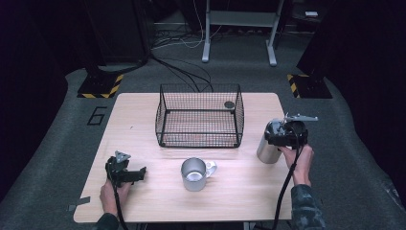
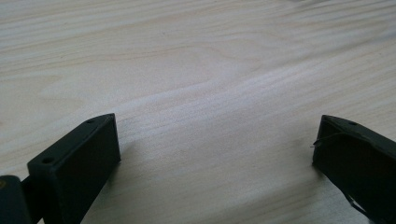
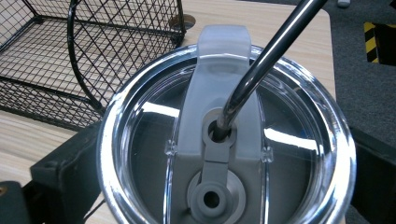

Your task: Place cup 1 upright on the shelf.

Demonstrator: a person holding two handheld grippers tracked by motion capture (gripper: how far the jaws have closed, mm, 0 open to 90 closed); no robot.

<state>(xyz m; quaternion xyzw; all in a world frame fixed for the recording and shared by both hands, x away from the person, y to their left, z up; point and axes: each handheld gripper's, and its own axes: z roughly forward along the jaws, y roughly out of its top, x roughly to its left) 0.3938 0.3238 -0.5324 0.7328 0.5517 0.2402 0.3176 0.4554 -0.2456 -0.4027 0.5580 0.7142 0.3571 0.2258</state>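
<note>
At the near left edge of the table (image 1: 239, 201): left claw (image 1: 141, 173), held in a hand (image 1: 113, 195), lying low on the wood with its jaws spread wide and nothing between them; the left gripper view shows bare wood grain between the two black jaws.

Near centre: metal mug (image 1: 194, 174), upright, open top, handle turned to the right, standing alone, well apart from both claws.

Near right: hand (image 1: 299, 160) in a camouflage sleeve (image 1: 306, 206), cable trailing down from the gripper.

Right side, just beyond that hand: steel tumbler (image 1: 267, 147), upright on the table near its right edge. Right claw (image 1: 282, 135) sits at the tumbler's top, one jaw on each side of the rim. In the right gripper view the jaws flank the clear lid (image 3: 224, 154) closely, pinching the tumbler. A dark straw (image 3: 266, 60) stands in the lid's hole, leaning up and to the right.

Middle to far centre: black wire basket (image 1: 199, 116), open-topped, standing beyond the mug and to the left of the tumbler.

Far centre: small dark round disc (image 1: 229, 104) at the basket's far right corner.

Beyond the table: grey carpet (image 1: 57, 143), cables, a metal frame's legs.
</note>
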